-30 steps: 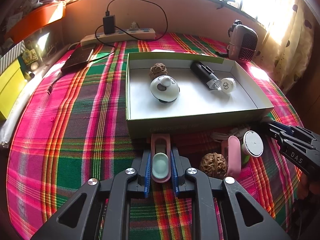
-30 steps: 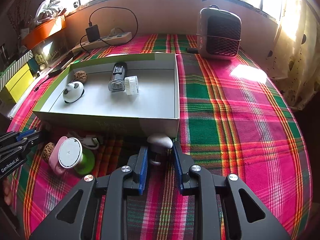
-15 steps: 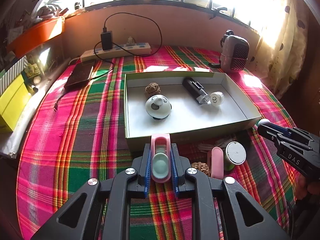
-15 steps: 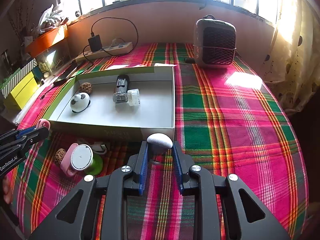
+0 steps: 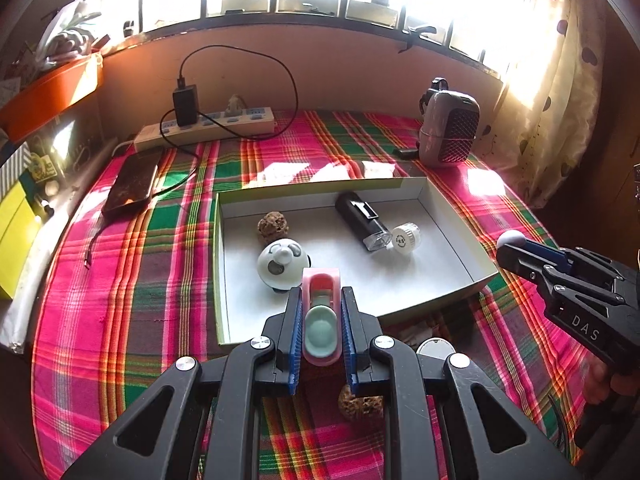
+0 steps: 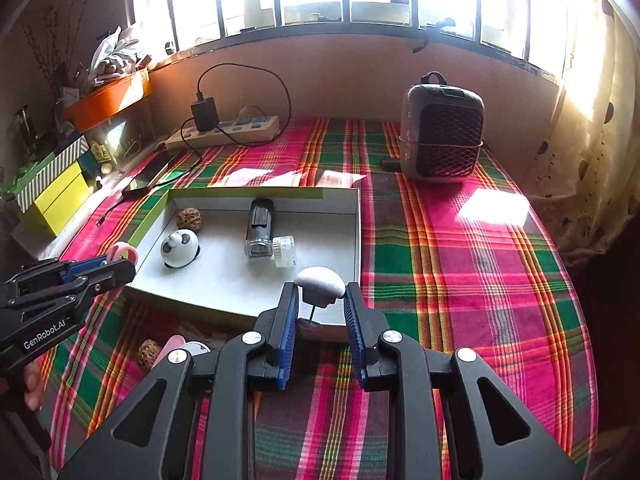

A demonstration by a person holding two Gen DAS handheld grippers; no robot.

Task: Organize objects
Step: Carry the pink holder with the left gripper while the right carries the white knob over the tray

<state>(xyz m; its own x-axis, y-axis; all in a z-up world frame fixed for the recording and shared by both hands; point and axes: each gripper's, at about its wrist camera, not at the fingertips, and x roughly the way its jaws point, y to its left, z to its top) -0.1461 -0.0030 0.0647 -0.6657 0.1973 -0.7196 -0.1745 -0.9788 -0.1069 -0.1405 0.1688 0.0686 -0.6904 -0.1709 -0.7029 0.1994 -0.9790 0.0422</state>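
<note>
The left gripper clamped a pink case over the box's near wall. The right gripper pinched a grey mushroom lamp above the box's near corner.

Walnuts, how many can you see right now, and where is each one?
2. One walnut lies inside the white box, near its far left corner behind the panda toy. Another walnut sits on the plaid cloth outside the box's near wall. More may be hidden behind the grippers.
</note>
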